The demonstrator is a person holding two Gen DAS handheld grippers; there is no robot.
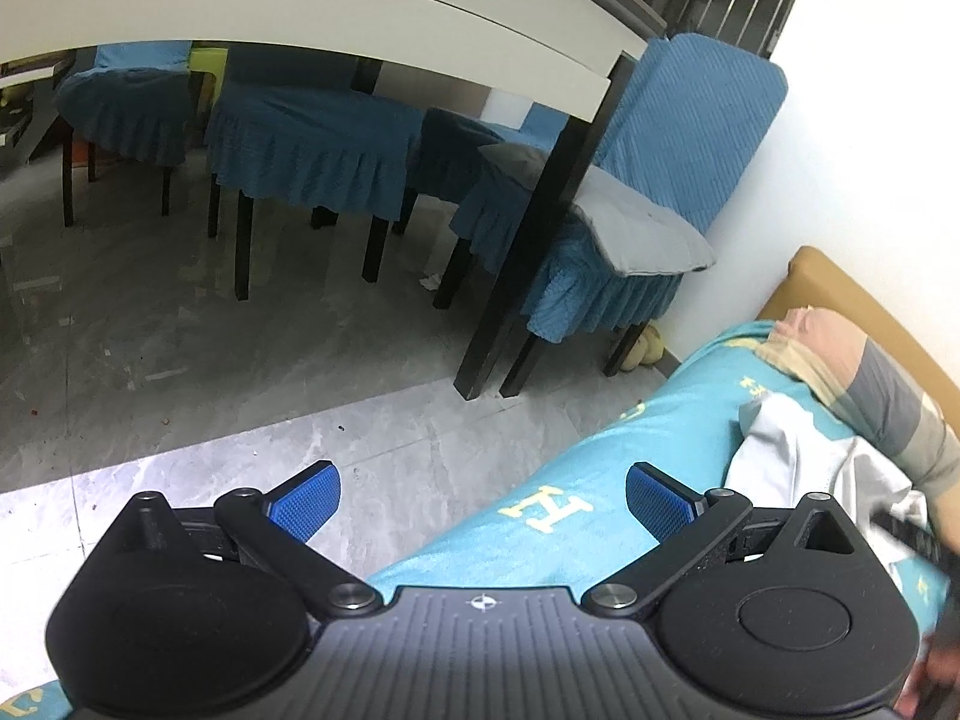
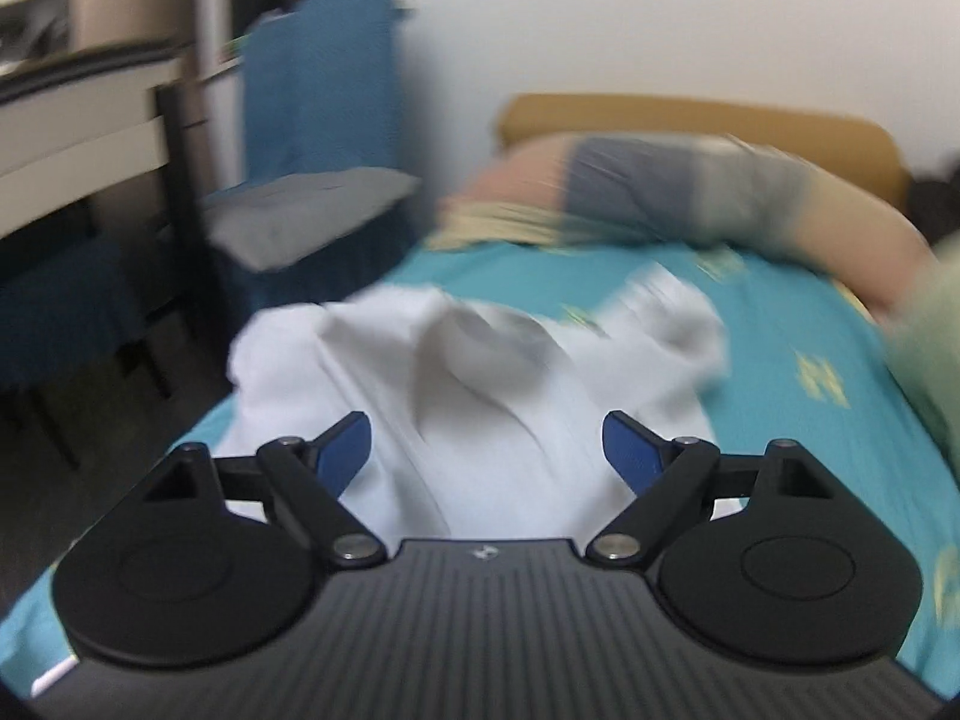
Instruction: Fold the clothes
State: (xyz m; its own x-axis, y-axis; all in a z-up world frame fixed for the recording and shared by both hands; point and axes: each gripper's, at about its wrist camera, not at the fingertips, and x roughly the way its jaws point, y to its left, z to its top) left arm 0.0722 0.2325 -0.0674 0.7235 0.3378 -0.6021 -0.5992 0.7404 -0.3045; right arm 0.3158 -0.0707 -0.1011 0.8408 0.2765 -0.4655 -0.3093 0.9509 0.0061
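The white garment (image 2: 480, 372) lies rumpled on the teal sheet (image 2: 798, 324) just ahead of the right tongs (image 2: 486, 450), both right and left tongs (image 1: 483, 501) spread apart and empty; it looks light and limp, best pinched at an edge or corner.

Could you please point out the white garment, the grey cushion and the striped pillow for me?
white garment (image 2: 480, 396): right wrist view, its crumpled middle.
grey cushion (image 1: 636, 228): left wrist view, its top face.
striped pillow (image 1: 882, 384): left wrist view, its grey band.
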